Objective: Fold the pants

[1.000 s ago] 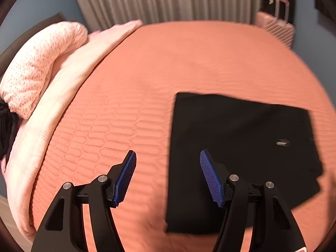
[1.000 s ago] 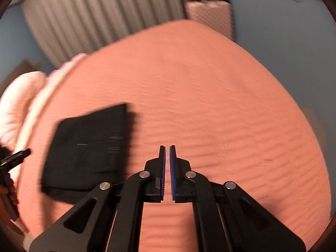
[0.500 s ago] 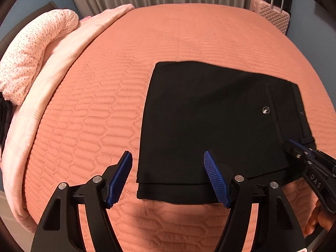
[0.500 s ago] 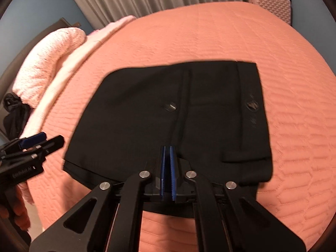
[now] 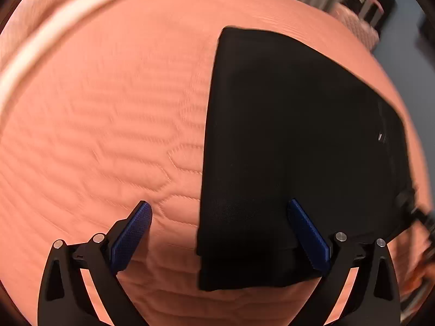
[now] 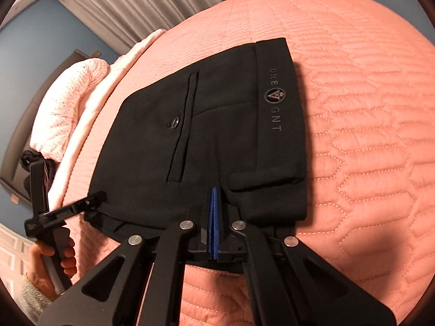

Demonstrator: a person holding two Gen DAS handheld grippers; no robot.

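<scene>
The black pants point(image 5: 299, 149) lie folded into a flat rectangle on the salmon quilted bedspread point(image 5: 108, 108). In the right wrist view the pants point(image 6: 217, 125) show a back pocket, a button and a waistband logo. My left gripper point(image 5: 217, 212) is open and low over the bed, its right finger over the pants' near left corner and its left finger over bare quilt. My right gripper point(image 6: 214, 193) is shut with nothing visible between its pads, its tips over the near edge of the pants by the waistband. The left gripper point(image 6: 68, 209) also shows in the right wrist view.
A pink pillow point(image 6: 70, 103) and a folded pale pink blanket point(image 6: 108, 87) lie along the bed's left side. Grey curtains point(image 6: 152, 2) hang behind the bed. A pink suitcase point(image 5: 356, 19) stands at the far right. The bedspread point(image 6: 367, 108) lies bare right of the pants.
Both grippers have dropped closer to the pants. The left view has shifted left, so the pants sit further right in it. The right gripper stays shut, the left open.
</scene>
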